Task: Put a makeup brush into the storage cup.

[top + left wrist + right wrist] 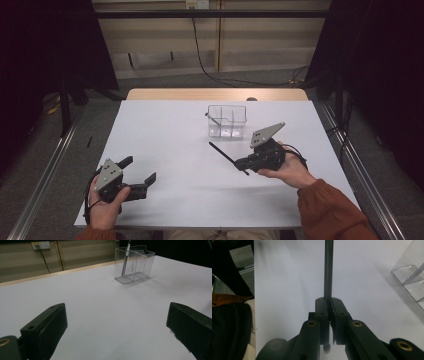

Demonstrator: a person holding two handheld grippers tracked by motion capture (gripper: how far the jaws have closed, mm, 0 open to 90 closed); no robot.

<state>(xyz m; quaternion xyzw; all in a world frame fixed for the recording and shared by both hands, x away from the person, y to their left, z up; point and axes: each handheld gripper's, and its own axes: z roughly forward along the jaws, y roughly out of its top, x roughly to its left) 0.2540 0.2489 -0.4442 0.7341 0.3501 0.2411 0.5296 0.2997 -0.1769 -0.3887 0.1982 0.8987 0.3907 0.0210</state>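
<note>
Left gripper point(138, 172) sits low, near side and well left of the clear organizer point(227, 121), jaws spread wide, nothing between. Right gripper point(239, 164) just this side of the organizer, jaws pinching a black pen point(328, 277). Pen slants up-left, off the white table point(175, 150). One silver pen point(126, 256) stands in the organizer's left compartment.

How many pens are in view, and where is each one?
2. One dark pen is clamped in the right gripper, above the table. One pale pen leans in the end compartment of the clear holder. None seems hidden.
</note>
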